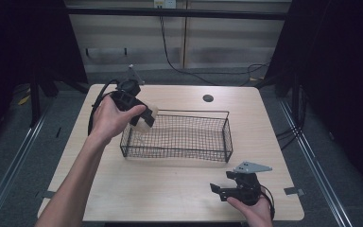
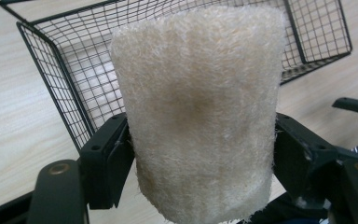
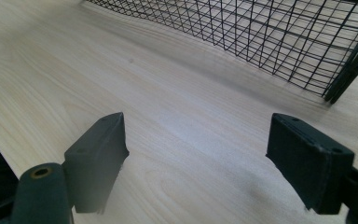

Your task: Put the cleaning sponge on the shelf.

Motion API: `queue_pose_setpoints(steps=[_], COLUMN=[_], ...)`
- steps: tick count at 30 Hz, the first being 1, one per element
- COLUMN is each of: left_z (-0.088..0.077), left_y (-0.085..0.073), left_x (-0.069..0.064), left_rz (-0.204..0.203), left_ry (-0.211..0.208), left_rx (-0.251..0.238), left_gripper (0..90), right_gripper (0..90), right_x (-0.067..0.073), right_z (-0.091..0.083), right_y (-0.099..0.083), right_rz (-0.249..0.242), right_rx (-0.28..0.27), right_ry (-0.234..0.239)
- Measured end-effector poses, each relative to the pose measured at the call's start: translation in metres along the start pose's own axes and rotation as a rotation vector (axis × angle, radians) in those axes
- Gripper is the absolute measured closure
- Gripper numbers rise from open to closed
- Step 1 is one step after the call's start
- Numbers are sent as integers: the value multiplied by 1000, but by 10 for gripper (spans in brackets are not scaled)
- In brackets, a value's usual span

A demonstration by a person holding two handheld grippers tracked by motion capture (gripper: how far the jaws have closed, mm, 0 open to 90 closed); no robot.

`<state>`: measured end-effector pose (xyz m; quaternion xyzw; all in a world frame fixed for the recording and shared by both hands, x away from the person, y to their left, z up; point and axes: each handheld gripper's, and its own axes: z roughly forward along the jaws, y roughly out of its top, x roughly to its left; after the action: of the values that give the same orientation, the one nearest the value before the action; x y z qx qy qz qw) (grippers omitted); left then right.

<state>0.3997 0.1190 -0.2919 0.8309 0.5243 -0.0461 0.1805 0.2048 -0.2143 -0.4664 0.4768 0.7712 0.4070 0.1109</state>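
Two grippers: one loaded, one idle.
Left gripper (image 1: 139, 113): clamped on a cream fibrous pad (image 2: 198, 112), over the wire basket's (image 1: 179, 153) left end.
Right gripper (image 1: 220, 190): jaws apart, low over the table (image 1: 170, 189), near-right of the basket.

Light wood-grain table (image 1: 179, 184), rounded corners, legible grain in the right gripper view (image 3: 135, 88). Round dark grommet hole (image 1: 208, 98) near the far edge, right of centre. Black wire-mesh basket (image 1: 179, 152) sits directly on the top, roughly mid-table, long side parallel to the near edge, tabletop visible through the mesh. Basket's near wall and one corner post show in the right gripper view (image 3: 279, 51); its open rim in the left gripper view (image 2: 56, 70). Two grey tape pieces, one at the right edge (image 1: 294, 191), one at the left edge (image 1: 47, 194), both near the front corners.
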Motion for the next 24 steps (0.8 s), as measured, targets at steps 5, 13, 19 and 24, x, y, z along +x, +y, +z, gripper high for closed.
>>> queue_pose_setpoints(steps=[5,13,19,24], left_z=[4,13,27,37], left_y=[4,7,10,11], left_x=[4,10,12,16], left_rz=[-23,-73,-89,-118], left_ry=[6,18,36,34], left_rx=[11,7,26,33], left_gripper=[274,273,273,273], right_gripper=[196,196,195,195], right_x=[0,0,0,0], right_z=[0,1,1,1], right_y=[0,0,0,0], right_rz=[-2,0,1,0], right_rx=[1,1,1,1], right_ry=[2,3,3,6])
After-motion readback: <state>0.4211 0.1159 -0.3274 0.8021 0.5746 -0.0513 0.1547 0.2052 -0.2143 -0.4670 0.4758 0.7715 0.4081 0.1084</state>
